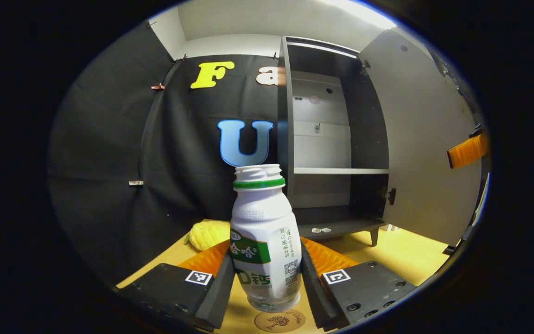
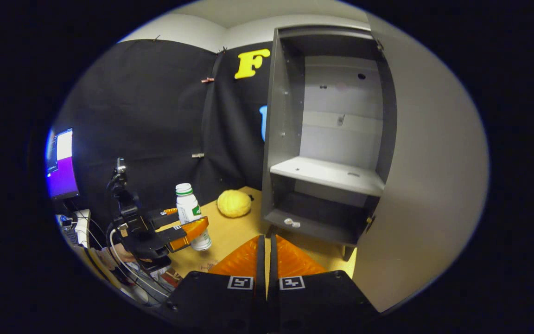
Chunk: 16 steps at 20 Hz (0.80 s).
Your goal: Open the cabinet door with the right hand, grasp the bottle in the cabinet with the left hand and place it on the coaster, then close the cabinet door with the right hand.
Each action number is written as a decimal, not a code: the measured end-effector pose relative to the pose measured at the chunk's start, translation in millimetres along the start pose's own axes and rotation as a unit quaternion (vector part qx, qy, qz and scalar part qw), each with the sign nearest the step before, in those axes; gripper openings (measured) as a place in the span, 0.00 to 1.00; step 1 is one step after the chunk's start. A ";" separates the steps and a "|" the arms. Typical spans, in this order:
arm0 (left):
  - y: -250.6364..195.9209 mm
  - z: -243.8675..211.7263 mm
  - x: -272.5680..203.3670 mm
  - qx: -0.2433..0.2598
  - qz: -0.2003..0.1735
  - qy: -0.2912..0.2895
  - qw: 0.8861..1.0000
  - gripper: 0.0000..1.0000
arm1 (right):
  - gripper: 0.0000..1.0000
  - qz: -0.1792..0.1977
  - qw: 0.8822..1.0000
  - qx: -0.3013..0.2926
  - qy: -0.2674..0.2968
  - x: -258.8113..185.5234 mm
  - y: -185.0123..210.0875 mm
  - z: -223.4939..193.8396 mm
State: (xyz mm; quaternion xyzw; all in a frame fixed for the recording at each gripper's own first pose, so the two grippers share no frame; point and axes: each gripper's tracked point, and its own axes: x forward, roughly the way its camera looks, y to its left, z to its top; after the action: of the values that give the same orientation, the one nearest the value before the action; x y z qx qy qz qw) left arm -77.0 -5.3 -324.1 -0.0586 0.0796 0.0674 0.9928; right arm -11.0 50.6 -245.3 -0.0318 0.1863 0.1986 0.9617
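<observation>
Holding the white plastic bottle with green band [image 1: 265, 236] clamped in the left claw [image 1: 267, 278], just above the round cork coaster [image 1: 279, 321] on the yellow bench [image 1: 401, 255] (door [image 2: 429, 185] open). Right claw [image 2: 266, 264] fingers together, empty, facing the grey cabinet [image 2: 290, 139], presumably for closing.

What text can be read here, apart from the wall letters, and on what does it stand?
Bottle label: print too small and warped to read.
Coaster: emblem lettering too small.
Left tongs markers: square patterns, no words.
Monitor: blurred.
</observation>
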 end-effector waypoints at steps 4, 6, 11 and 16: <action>3.5 -55.5 8.6 -0.009 0.010 0.020 1.000 0.72 | 0.06 -0.001 0.999 0.008 0.049 27.5 -2.5 -50.3; 6.6 -70.1 8.2 0.001 0.015 0.020 1.000 0.72 | 0.06 0.000 0.997 0.002 0.072 33.8 -3.2 -67.7; -3.2 -92.9 3.3 -0.014 0.010 0.024 1.000 0.72 | 0.06 0.002 0.996 -0.014 0.093 38.0 -0.2 -67.6; -14.1 -99.5 -2.0 0.027 0.007 0.009 1.000 0.72 | 0.06 0.022 0.993 -0.011 0.116 50.3 17.2 -75.9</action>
State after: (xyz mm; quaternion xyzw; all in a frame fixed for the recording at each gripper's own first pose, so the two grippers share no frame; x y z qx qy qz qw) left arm -91.8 -32.1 -419.9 -0.0322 0.0906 0.0712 0.9928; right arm -1.2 74.7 -334.2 -0.0608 0.2950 0.2171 0.9285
